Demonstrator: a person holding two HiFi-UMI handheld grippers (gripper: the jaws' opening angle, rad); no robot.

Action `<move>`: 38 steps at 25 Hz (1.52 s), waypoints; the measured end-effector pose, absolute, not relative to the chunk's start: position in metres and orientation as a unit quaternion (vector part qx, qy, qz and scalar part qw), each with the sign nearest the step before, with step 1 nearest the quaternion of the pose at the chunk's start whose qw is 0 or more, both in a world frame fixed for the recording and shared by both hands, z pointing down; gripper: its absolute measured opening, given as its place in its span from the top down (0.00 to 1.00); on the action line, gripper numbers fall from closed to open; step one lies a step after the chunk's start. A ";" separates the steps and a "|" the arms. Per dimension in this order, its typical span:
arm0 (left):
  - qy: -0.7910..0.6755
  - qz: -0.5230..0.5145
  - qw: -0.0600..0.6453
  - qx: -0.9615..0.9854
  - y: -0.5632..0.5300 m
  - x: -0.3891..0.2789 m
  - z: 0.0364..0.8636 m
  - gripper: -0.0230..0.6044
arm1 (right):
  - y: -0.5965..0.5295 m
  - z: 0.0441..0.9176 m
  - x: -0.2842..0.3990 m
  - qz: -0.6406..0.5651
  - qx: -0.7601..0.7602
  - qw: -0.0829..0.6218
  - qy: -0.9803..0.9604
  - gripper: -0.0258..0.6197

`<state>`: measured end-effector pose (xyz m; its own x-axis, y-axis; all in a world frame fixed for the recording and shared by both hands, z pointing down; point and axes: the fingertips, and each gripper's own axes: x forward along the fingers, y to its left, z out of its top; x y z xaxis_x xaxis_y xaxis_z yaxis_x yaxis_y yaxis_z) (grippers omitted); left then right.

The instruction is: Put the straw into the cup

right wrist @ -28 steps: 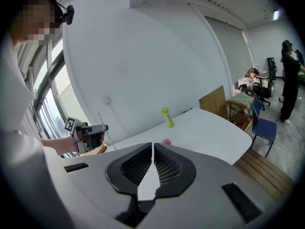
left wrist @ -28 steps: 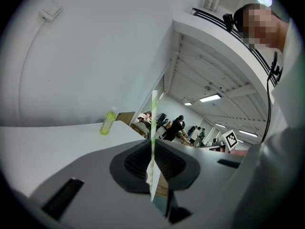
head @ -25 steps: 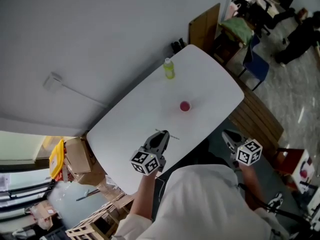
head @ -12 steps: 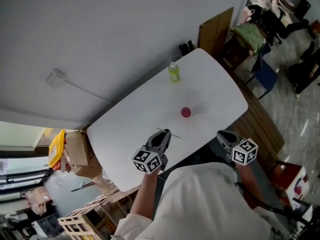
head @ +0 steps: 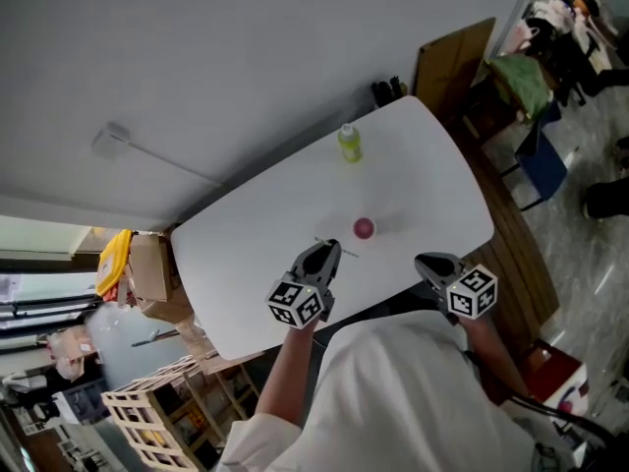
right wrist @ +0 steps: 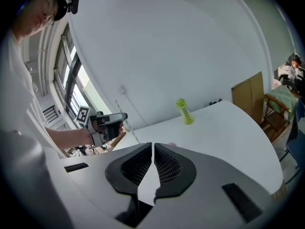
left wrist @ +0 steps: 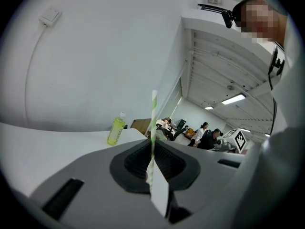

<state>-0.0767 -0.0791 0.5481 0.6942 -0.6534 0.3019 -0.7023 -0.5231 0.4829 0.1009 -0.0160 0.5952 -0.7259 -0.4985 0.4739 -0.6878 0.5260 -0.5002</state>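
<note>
Left gripper (left wrist: 152, 149): clamped on the striped straw (left wrist: 154, 118), which you carry above the bench (head: 246, 264), short of the pink cup (head: 364, 228). Right gripper (right wrist: 152, 152): jaws together, empty. Next: bring the straw's end over the cup mouth, then lower

Plain grey wall (head: 197, 57) far side; small white box (head: 116, 134) mounted on it, thin cable trailing down-right. White rounded table (head: 413, 175) stands against wall. Wooden board (head: 452, 62) leans at far right corner. Right of it: chair heaped with green cloth (head: 526, 82), blue chair (head: 545, 165), glossy grey floor (head: 590, 254). Near left: cardboard boxes (head: 147, 273), yellow bag (head: 113, 264), slatted wooden crate (head: 147, 421). Tall windows (right wrist: 71, 80) on left wall. Strip lights (left wrist: 237, 99) on ceiling, lit; people seated (left wrist: 205, 135) at far end of room.
</note>
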 end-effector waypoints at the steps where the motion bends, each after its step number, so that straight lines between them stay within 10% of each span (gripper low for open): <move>1: -0.395 0.042 0.293 0.869 -0.084 -0.074 0.551 0.93 | -0.020 0.597 0.101 0.346 0.335 0.139 -0.865 0.90; 38: -0.521 0.085 0.374 0.763 -0.130 -0.043 0.702 0.82 | -0.066 0.648 0.138 0.395 0.217 0.197 -0.871 0.90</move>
